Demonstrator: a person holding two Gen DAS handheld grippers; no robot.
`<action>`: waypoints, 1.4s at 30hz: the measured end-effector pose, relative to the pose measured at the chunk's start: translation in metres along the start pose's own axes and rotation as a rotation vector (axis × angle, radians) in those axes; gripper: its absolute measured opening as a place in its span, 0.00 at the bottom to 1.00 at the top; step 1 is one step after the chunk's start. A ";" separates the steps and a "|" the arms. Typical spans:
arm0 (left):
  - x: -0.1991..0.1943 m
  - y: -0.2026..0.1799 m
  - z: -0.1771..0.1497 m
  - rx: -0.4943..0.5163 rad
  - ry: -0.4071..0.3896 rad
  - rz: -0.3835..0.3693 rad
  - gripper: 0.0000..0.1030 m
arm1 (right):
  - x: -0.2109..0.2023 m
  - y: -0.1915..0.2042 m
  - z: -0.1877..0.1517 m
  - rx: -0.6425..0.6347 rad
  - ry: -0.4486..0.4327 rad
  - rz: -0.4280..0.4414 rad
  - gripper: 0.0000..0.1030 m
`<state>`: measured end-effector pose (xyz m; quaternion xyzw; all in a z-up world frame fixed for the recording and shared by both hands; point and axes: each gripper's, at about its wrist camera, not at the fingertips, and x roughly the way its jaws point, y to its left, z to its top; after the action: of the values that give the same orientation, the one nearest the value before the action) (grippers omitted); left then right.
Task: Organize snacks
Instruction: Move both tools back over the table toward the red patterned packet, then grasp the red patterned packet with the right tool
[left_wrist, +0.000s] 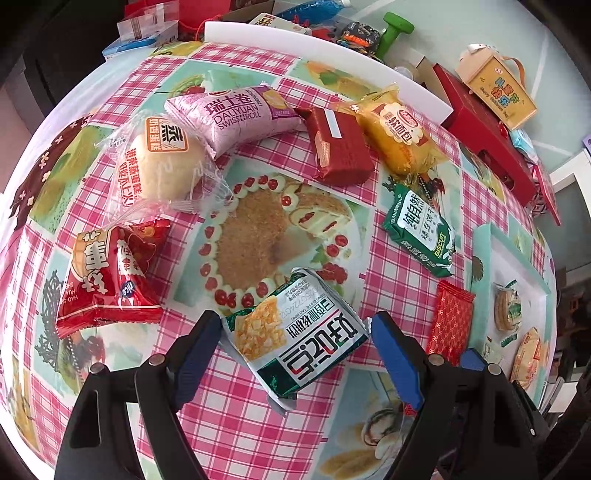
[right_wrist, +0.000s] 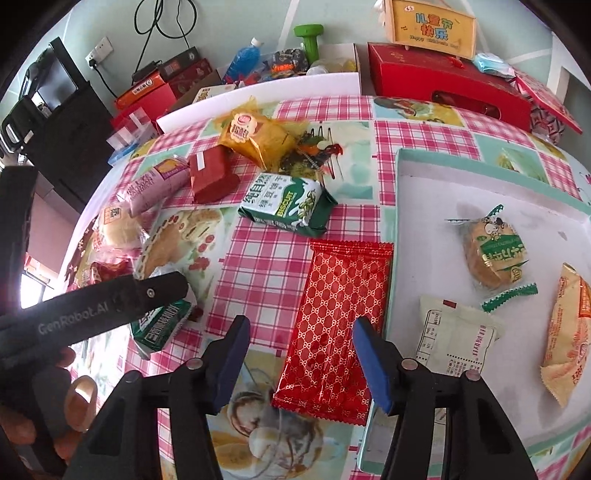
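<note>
The left gripper (left_wrist: 295, 343) stands wide, its blue-padded fingers (left_wrist: 197, 354) on either side of a white-and-green foil snack packet printed with a pastry photo (left_wrist: 295, 332); whether the pads touch the wrapper cannot be told, so I judge this a grasp being lined up, not yet made. The right gripper (right_wrist: 301, 354) is equally wide and sits over the near end of a flat red foil packet with a gold lattice pattern (right_wrist: 338, 328), which lies just beside the tray.

That shallow white tray with a mint-green rim (right_wrist: 397, 192) seems to be the collection place: it already holds a green-labelled round biscuit pack (right_wrist: 491, 254), a cream paper-printed sachet (right_wrist: 456, 339) and an orange-printed pouch (right_wrist: 569, 339). The remaining snacks lie loose on the pink checked oilcloth tablecloth (left_wrist: 240, 424), probably awaiting their turn: a clear-wrapped pale steamed cake (left_wrist: 162, 166), a pink Swiss-roll pack (left_wrist: 232, 118), a yellow soft-bread bag (left_wrist: 399, 136), a crinkled red pillow bag (left_wrist: 107, 273), a dark red wrapped block (left_wrist: 340, 147) and a green biscuit pack (left_wrist: 421, 236).

The right wrist view shows the tray's contents plainly, and the left tool's black arm crossing in over its packet; the left wrist view catches only the tray's edge. The left view alone shows the steamed cake and red pillow bag in full.
</note>
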<state>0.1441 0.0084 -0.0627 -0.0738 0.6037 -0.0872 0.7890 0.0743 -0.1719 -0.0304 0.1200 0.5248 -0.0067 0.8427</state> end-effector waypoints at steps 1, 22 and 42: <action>0.000 -0.001 0.000 0.006 0.000 0.005 0.82 | 0.000 0.000 0.000 -0.004 0.000 -0.002 0.60; -0.001 0.000 0.000 0.004 -0.001 0.004 0.82 | 0.010 0.010 -0.003 -0.036 0.010 0.030 0.59; -0.004 -0.011 -0.003 0.056 -0.007 0.035 0.82 | 0.003 0.003 -0.001 0.008 -0.029 0.013 0.60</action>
<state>0.1395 -0.0013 -0.0577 -0.0415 0.5994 -0.0902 0.7943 0.0754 -0.1686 -0.0326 0.1268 0.5118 -0.0053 0.8497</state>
